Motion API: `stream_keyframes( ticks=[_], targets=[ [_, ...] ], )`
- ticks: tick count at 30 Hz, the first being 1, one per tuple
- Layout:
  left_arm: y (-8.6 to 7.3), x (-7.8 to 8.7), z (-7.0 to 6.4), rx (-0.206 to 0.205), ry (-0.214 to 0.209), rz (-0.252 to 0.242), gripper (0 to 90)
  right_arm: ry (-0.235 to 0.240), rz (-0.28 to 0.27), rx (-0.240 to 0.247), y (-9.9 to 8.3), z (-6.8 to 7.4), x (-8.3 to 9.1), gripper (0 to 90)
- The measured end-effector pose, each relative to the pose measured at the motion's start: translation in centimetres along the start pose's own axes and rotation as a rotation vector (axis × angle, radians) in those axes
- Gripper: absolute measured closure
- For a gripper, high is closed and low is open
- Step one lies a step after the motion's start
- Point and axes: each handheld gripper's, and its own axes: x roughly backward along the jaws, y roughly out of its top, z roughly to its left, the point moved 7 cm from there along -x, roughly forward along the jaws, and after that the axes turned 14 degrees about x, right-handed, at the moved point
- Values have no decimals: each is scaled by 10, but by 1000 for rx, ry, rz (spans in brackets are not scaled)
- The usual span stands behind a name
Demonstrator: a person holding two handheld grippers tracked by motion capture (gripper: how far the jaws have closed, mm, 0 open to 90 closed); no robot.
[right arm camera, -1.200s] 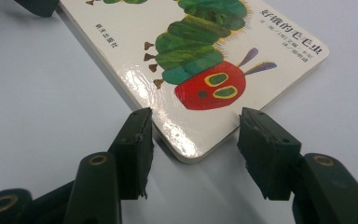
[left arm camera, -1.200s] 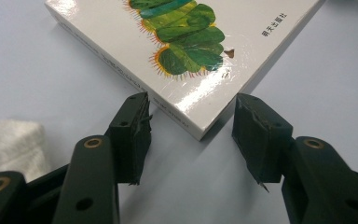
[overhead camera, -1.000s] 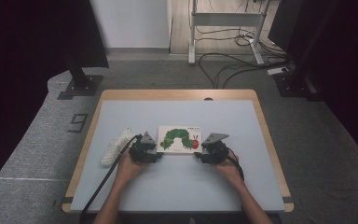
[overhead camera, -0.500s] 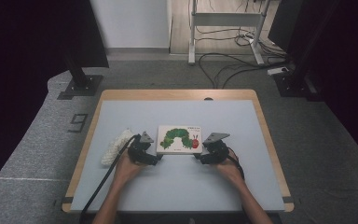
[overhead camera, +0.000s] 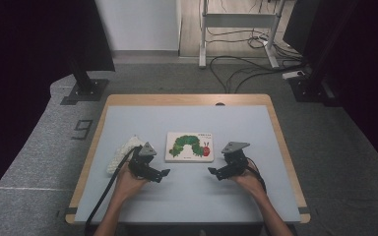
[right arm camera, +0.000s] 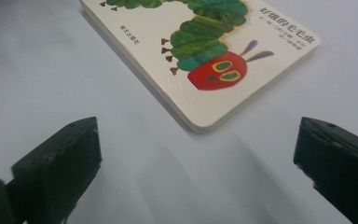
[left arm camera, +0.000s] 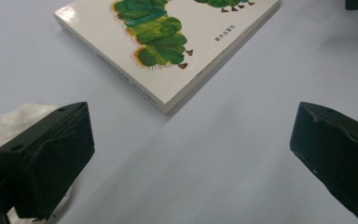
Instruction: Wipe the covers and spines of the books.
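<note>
Board book (overhead camera: 189, 146), flat at table (overhead camera: 187, 120) centre: I see bare tabletop beyond it, along its near edge and to its right. A white cloth (overhead camera: 123, 152) lies well left of the book, beside my left gripper (overhead camera: 163, 173), narrowing that approach.

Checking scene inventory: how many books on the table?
1. The caterpillar board book lies flat mid-table, between the left gripper and right gripper, touching neither. A white cloth sits left.

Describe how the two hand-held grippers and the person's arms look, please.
Both the left gripper and the right gripper are black, each with a grey three-cornered plate on top and two blocky black jaws. A black cable trails from each. The forearms are bare, with no sleeves visible.
</note>
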Motion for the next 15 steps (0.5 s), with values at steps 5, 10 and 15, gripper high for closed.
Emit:
stream_keyframes(
  ticks=[5, 10, 15],
  targets=[
    [-7, 12, -3, -20, 12, 4, 0, -17, -5, 3, -4, -2, 17, 0],
    [-13, 25, -3, -18, 13, -9, 0, -38, -11, -1, -8, -4, 36, 0],
    [-22, 35, -4, -19, 22, -11, 0, -52, -12, 1, -14, -3, 52, 0]
  ],
)
